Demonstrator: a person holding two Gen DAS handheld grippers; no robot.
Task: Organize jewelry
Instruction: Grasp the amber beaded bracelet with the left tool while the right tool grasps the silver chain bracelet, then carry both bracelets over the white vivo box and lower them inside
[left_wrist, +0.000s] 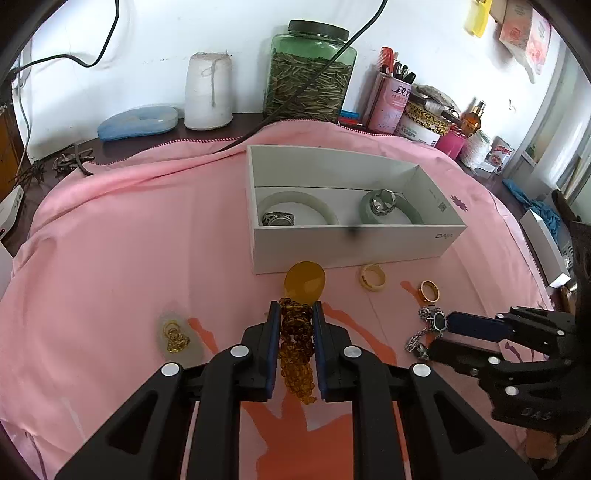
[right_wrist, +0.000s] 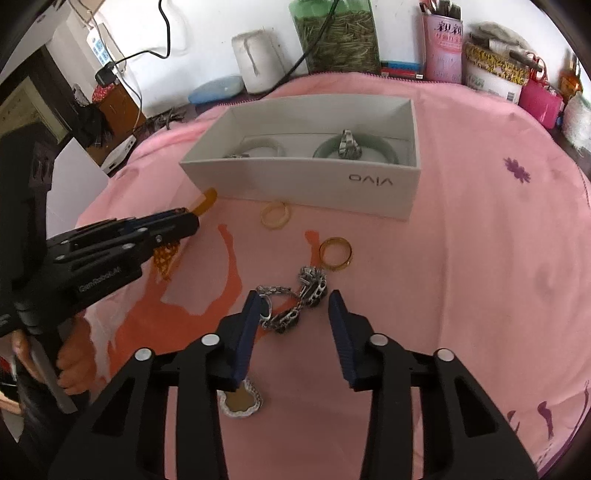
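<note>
Looking through the left wrist view, I have the left gripper (left_wrist: 294, 314) pinching an amber bead strand (left_wrist: 297, 347) at lower centre, its beads hanging between the pads and an amber disc pendant (left_wrist: 305, 282) poking out past the fingertips. Above it, mid-frame, the white box (left_wrist: 354, 243) sits on the pink cloth (left_wrist: 129, 258), holding two pale jade bangles (left_wrist: 295, 201) and silver pieces. Just below the box's front wall lie a cream ring (left_wrist: 373, 277) and, further right, a gold ring (left_wrist: 428, 291). A small gold charm (left_wrist: 175, 338) lies at lower left. At the right edge the right gripper (left_wrist: 434, 338) reaches the silver chain (left_wrist: 424, 332).

From the right wrist view, my right gripper (right_wrist: 293, 301) is spread wide at lower centre, straddling the silver chain (right_wrist: 295, 306), its left pad touching the chain. The gold ring (right_wrist: 335, 254) lies just above the chain, the cream ring (right_wrist: 275, 216) higher, near the box (right_wrist: 314, 181). At left, the left gripper (right_wrist: 192, 218) holds the amber strand (right_wrist: 166, 256) above the cloth (right_wrist: 480, 258)
</note>
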